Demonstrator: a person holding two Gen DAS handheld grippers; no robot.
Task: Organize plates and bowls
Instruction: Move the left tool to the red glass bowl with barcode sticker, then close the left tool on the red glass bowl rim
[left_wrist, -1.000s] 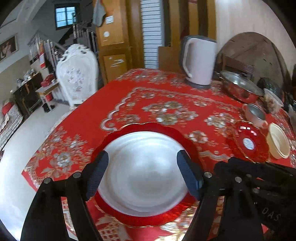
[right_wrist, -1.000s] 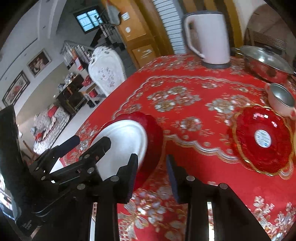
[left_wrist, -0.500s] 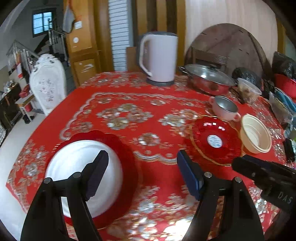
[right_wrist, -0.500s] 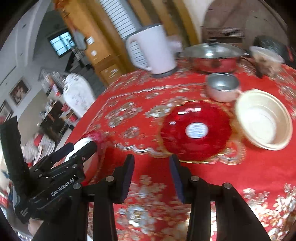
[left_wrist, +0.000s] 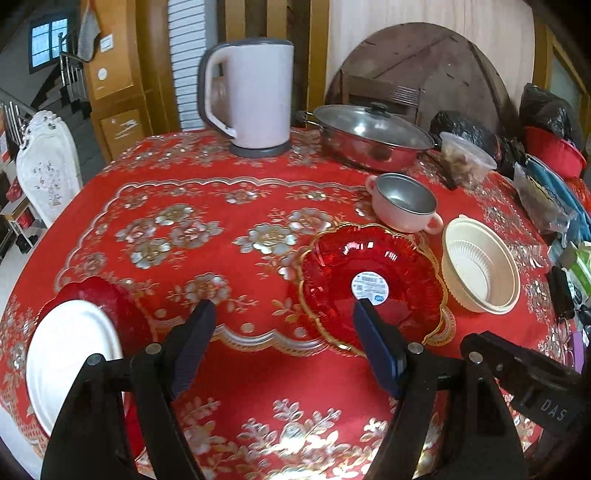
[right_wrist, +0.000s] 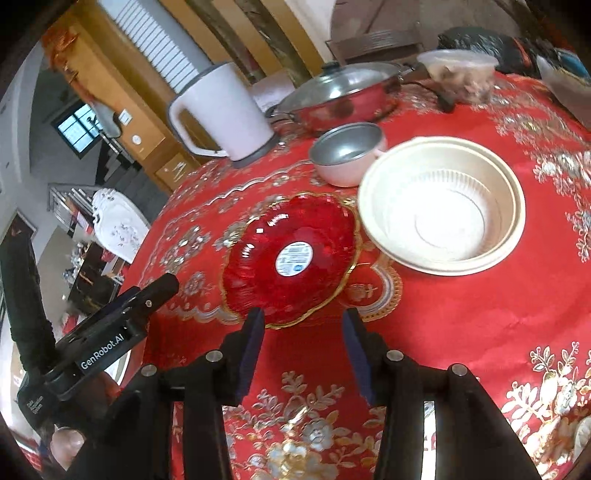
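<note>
A: Left gripper (left_wrist: 282, 345) first. How wide?

B: Jaws spread wide, nothing between the pads, nothing touched. It hangs over bare red tablecloth (left_wrist: 236, 206), its right pad overlapping the near rim of the red glass plate (left_wrist: 369, 284) in view only.

A: Right gripper (right_wrist: 303, 343)?

B: Parted but narrower than the left, empty. Tips sit just short of the same red plate's near edge (right_wrist: 291, 254); contact not evident.

A: Anything at the near left?

B: White plate (left_wrist: 70, 354) resting inside a second red plate (left_wrist: 110, 302), at the table's near-left edge, partly behind the left gripper's frame.

A: The red glass plate in the middle, contents?

B: Empty, save a round white sticker at its centre. Gold scalloped rim. Flat on the cloth.

A: Next out?

B: Cream plastic bowl (right_wrist: 443, 206), ribbed inside, empty, just right of the red plate, rims close together. Behind it a small pink two-handled bowl (left_wrist: 402, 203) with a metal lining, also empty.

A: Far end?

B: Lidded steel pot (left_wrist: 369, 136), contents hidden under the lid. Pale electric kettle (left_wrist: 251, 96) on a grey base to its left. Clear tub (left_wrist: 465, 158) with something brownish inside, to the pot's right; cannot tell what.
</note>
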